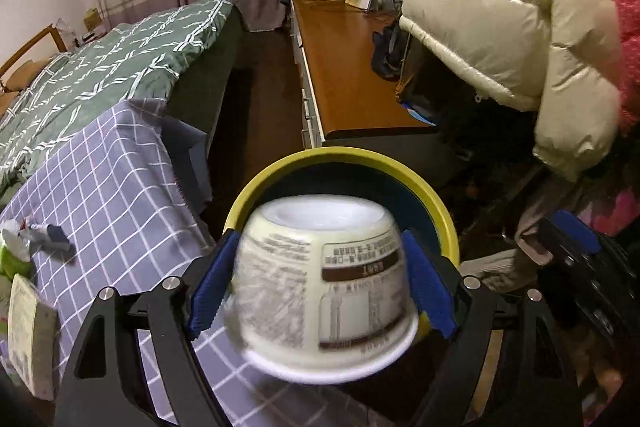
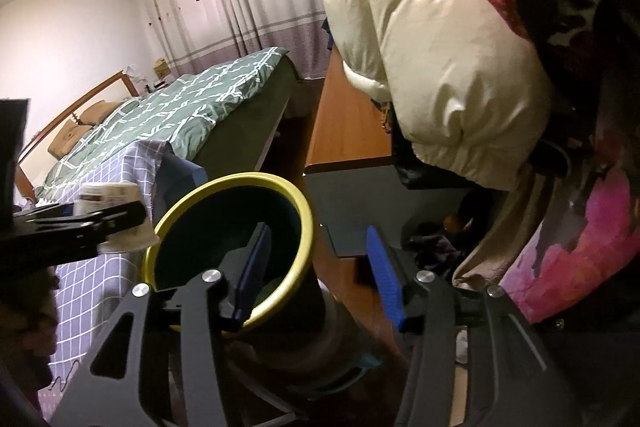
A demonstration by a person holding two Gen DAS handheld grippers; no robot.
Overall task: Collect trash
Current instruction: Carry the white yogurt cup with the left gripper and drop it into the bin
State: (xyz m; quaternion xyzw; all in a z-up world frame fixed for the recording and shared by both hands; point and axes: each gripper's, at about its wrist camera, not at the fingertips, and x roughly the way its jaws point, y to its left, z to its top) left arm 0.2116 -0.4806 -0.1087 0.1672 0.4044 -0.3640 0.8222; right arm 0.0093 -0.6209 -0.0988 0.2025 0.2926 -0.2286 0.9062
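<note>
My left gripper [image 1: 320,283] is shut on a white instant-noodle cup [image 1: 324,291], held upside down just in front of a yellow-rimmed trash bin [image 1: 436,203]. The cup is blurred. In the right wrist view the cup [image 2: 116,203] and the left gripper [image 2: 80,223] are at the left, beside the bin's rim [image 2: 308,219]. My right gripper [image 2: 320,267] is open and empty. Its left finger [image 2: 252,267] is over the bin's mouth and its right finger [image 2: 384,275] is outside the rim.
A table with a grey checked cloth [image 1: 100,195] holds wrappers [image 1: 44,239] and a carton [image 1: 28,339] at the left. A green-quilted bed [image 1: 100,67] lies behind it. A wooden desk [image 1: 344,67] and hanging puffy coats [image 1: 500,27] are to the right.
</note>
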